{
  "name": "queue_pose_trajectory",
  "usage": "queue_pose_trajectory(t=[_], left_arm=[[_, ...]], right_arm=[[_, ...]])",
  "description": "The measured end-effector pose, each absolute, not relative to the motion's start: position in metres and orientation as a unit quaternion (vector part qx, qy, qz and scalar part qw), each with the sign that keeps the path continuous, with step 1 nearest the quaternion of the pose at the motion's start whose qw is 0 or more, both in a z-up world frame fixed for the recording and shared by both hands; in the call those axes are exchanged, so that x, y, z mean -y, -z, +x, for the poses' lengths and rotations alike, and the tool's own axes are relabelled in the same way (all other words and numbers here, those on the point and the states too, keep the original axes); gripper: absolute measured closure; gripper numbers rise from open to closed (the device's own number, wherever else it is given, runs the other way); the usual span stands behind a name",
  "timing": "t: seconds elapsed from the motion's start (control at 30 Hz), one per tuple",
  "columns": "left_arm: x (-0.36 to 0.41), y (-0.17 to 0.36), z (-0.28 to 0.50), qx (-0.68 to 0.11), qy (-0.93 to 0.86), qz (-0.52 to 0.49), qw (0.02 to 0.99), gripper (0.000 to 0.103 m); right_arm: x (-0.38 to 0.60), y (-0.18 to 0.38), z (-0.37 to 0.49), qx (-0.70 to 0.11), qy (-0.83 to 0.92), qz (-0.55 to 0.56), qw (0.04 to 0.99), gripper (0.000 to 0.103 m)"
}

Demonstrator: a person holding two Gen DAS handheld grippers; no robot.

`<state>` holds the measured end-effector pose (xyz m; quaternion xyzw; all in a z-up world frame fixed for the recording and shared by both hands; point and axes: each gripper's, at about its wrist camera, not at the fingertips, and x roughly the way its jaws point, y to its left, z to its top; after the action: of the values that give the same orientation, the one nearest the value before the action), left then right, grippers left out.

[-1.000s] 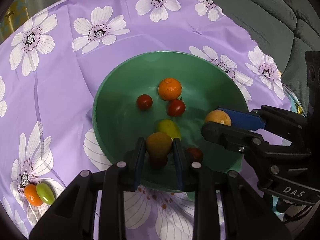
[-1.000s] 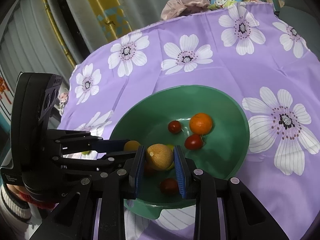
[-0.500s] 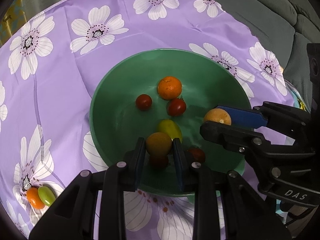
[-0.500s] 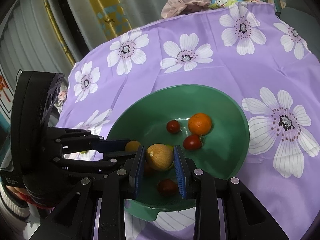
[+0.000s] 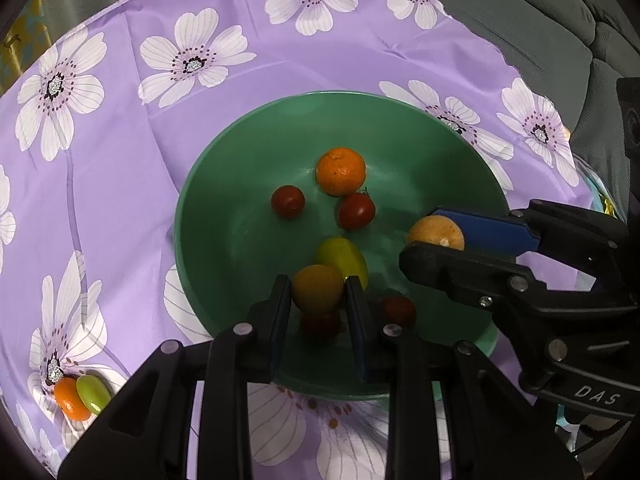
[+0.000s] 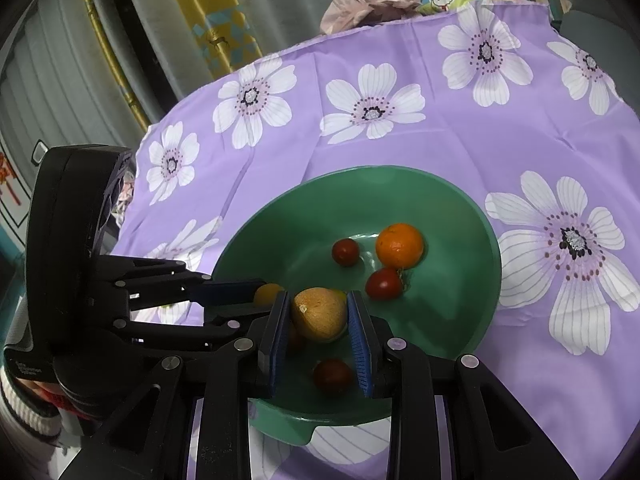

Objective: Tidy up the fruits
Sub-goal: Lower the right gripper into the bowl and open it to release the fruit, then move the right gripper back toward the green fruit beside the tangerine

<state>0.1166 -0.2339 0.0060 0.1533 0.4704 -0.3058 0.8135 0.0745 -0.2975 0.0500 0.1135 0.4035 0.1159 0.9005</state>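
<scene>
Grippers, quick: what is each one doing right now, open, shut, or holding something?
Left gripper: shut on a dull orange fruit over the bowl.
Right gripper: shut on a pale orange fruit.

Left gripper [image 5: 318,300] up close: matte black plastic, 2 flat fingers [image 5: 280,312] with dark blue pads on their inner faces, round silver screw heads dotted along the linkage bars behind them. Now the right gripper [image 6: 320,312], same build, black bars, blue ribbed pads, silver screws again. Seen from the left wrist camera, its black body carries pale raised letters "DAS" on the lower edge, right of the green bowl [image 5: 224,184]. From the right wrist camera, left of that bowl, a tall black housing tops the left gripper, and beneath it a striped knit cuff [image 6: 18,404] in white, red and dark bands.
</scene>
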Motion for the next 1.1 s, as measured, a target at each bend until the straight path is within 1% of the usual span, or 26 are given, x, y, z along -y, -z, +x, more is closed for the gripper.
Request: queue_pose_trajectory(t=[0.4, 0.5, 0.63, 0.73, 0.8, 0.87, 1.1], left_arm=[[0.234, -0.006, 0.115, -0.47, 0.298, 0.162, 0.814, 0.076], [0.232, -0.006, 0.115, -0.471, 0.293, 0.167, 0.815, 0.074], [0.229, -0.01, 0.11, -0.464, 0.29, 0.166, 0.82, 0.063], [0.225, -0.015, 0.104, -0.458, 0.289, 0.162, 0.825, 0.059], [0.221, -0.02, 0.098, -0.453, 0.29, 0.156, 0.829, 0.058], [0.216, -0.025, 0.09, -0.447, 0.291, 0.15, 0.833, 0.058], [0.184, -0.031, 0.062, -0.439, 0.274, 0.116, 0.848, 0.053]], right_arm=[[0.296, -0.046, 0.076, -0.409, -0.113, 0.115, 0.898, 0.072], [0.297, -0.045, 0.075, -0.41, -0.112, 0.121, 0.897, 0.072], [0.299, -0.047, 0.071, -0.409, -0.11, 0.128, 0.897, 0.072], [0.3, -0.053, 0.067, -0.403, -0.105, 0.131, 0.9, 0.072], [0.303, -0.057, 0.061, -0.398, -0.101, 0.137, 0.901, 0.072], [0.305, -0.061, 0.054, -0.394, -0.098, 0.142, 0.903, 0.069], [0.302, -0.072, 0.033, -0.381, -0.112, 0.156, 0.904, 0.068]])
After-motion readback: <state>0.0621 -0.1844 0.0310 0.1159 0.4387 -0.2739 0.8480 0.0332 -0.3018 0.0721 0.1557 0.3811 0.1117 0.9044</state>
